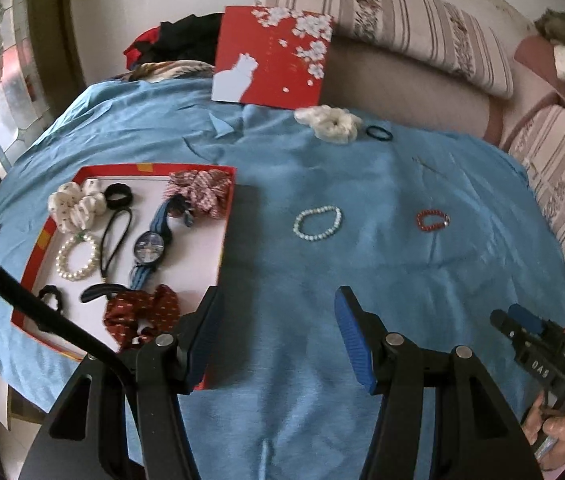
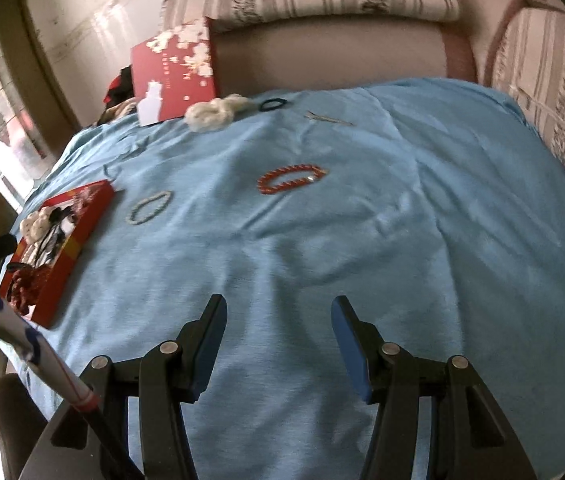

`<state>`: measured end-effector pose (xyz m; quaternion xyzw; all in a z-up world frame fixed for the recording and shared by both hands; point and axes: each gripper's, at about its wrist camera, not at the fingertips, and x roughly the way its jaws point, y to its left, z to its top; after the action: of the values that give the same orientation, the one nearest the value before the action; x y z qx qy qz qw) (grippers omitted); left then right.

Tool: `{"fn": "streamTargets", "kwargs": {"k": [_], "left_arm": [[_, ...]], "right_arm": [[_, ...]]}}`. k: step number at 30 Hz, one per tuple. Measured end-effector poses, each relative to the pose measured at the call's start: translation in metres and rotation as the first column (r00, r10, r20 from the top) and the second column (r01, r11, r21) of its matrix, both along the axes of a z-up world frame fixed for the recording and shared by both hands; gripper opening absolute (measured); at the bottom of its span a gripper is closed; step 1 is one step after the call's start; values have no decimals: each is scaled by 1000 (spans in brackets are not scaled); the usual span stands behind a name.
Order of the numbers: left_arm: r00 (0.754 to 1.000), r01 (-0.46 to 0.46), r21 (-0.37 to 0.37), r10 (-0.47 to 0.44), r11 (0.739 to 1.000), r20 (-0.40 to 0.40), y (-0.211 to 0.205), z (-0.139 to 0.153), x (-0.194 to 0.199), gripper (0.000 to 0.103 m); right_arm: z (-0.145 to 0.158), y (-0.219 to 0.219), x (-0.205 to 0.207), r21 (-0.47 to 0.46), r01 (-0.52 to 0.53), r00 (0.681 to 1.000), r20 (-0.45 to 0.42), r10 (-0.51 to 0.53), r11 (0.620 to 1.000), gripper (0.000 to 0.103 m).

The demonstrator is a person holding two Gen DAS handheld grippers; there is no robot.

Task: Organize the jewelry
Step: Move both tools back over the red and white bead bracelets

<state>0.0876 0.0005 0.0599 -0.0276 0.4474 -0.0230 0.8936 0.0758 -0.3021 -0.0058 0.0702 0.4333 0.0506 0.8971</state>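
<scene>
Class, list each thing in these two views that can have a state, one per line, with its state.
Left hand-held gripper: open, empty.
Right hand-held gripper: open, empty.
Red box: open, holding scrunchies, hair ties, a watch and a pearl bracelet.
Box lid: off, propped upright against the sofa.
Pale bead bracelet: lying loose on the blue cloth.
Red bead bracelet: lying loose on the cloth.

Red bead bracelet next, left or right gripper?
Right. The red bead bracelet lies almost straight ahead of the open right gripper; from the left gripper it sits off to the right.
</scene>
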Motion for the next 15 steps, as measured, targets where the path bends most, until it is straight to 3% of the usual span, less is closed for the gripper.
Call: {"fn": "streamTargets", "kwargs": {"k": [5, 10, 15], "left_arm": [[999, 32, 3, -32, 999, -28, -11, -18, 19, 56], [997, 35, -49, -38, 998, -72, -17, -38, 63, 54], [987, 32, -69, -42, 997, -153, -27, -66, 118, 33]], "right_arm": [[-9, -10, 14, 24, 20, 1000, -17, -19, 1000, 59], [-23, -16, 51, 79, 33, 997, -74, -27, 996, 59], [-37, -30, 98, 155, 80, 992, -110, -63, 985, 59]]}}
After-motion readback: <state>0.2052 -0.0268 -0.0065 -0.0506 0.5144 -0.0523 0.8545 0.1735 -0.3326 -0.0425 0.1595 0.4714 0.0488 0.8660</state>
